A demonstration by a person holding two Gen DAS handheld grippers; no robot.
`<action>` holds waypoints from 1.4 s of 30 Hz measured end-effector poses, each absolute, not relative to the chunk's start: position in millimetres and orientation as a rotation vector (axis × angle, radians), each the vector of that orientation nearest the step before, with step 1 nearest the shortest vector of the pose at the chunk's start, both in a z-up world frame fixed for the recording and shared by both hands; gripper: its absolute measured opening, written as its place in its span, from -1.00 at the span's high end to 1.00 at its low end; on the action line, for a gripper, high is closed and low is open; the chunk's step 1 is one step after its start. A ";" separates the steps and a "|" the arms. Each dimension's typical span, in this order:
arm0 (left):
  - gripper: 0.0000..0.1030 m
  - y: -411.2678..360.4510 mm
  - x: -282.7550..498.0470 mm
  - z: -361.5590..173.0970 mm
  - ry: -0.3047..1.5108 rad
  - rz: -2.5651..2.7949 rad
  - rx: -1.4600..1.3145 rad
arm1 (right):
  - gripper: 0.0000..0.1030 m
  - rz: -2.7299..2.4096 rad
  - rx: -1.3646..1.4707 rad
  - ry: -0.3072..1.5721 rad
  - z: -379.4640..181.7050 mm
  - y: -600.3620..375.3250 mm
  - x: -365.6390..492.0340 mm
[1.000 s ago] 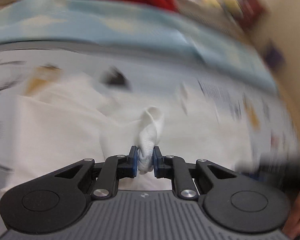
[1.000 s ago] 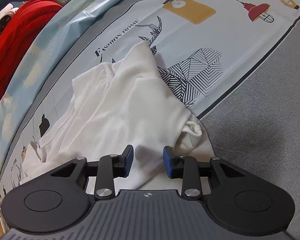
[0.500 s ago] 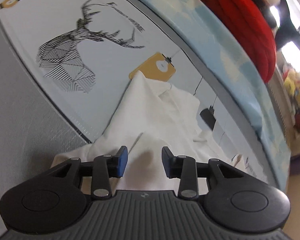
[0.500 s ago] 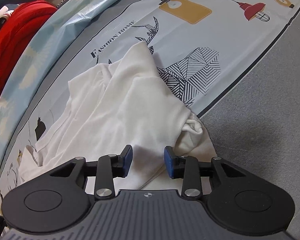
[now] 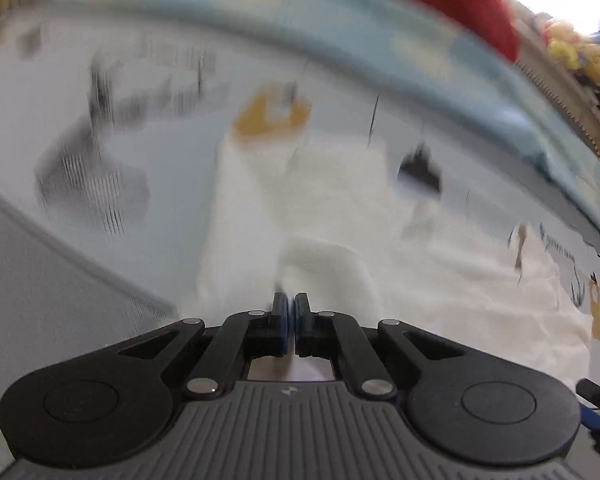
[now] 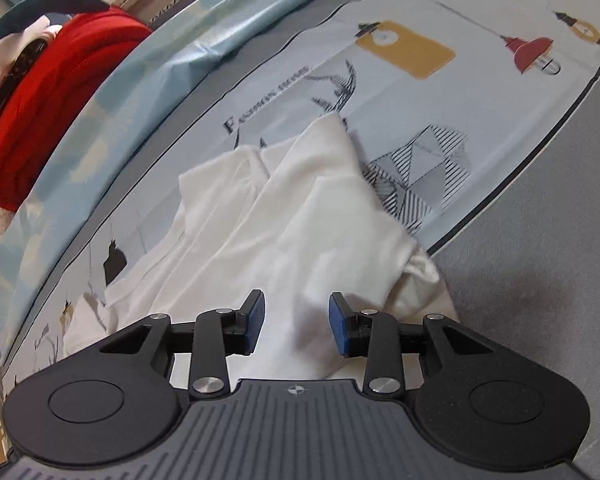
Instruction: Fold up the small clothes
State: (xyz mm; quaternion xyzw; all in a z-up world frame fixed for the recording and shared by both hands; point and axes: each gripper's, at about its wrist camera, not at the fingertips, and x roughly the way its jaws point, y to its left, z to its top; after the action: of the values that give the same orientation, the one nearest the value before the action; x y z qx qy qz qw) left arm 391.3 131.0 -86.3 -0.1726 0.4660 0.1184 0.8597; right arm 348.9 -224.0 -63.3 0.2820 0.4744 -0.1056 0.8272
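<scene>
A small white garment (image 6: 300, 216) lies crumpled on a printed pale-blue cloth (image 6: 480, 92). In the blurred left wrist view the garment (image 5: 320, 208) spreads ahead, and my left gripper (image 5: 291, 304) has its jaws pressed together at a raised fold of the white fabric (image 5: 324, 264); the cloth seems pinched between the pads. My right gripper (image 6: 296, 316) is open, jaws wide apart, hovering just over the near part of the garment and holding nothing.
A grey fabric surface (image 6: 540, 280) lies to the right of the printed cloth. A light-blue sheet (image 6: 100, 120) and a red blanket (image 6: 52, 92) sit at the far side. Plush toys (image 5: 572, 48) are at the back.
My left gripper, open half a second ago, has shut on a fold of the white garment and is moving fast. My right gripper has stayed open and drawn back slightly.
</scene>
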 end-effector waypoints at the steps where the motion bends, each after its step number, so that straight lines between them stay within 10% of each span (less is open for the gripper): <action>1: 0.94 126.9 387.7 -72.2 0.907 0.266 -0.301 | 0.28 -0.231 0.607 1.003 -63.8 -226.8 349.3; 4: 0.94 123.0 380.1 -44.1 0.752 0.315 -0.211 | 0.28 -0.249 0.630 0.997 -66.1 -233.0 350.9; 23: 0.45 152.0 396.6 -117.7 1.141 0.271 -0.510 | 0.55 -0.495 0.777 0.989 -88.0 -277.7 340.4; 37: 0.45 170.0 395.7 -123.4 1.156 0.333 -0.590 | 0.29 -0.300 0.896 0.912 -82.3 -273.4 342.6; 39: 0.45 173.9 393.6 -121.4 1.157 0.329 -0.610 | 0.68 -0.410 0.911 0.982 -99.3 -282.8 338.3; 42: 0.45 176.5 391.8 -106.8 1.109 0.319 -0.584 | 0.63 -0.424 0.943 0.966 -96.0 -285.0 336.2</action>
State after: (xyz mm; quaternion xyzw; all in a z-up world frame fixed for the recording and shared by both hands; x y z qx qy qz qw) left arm 391.8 176.5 -106.8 -0.2720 0.5169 0.1484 0.7980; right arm 336.2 -285.0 -96.0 0.4333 0.4438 -0.1946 0.7599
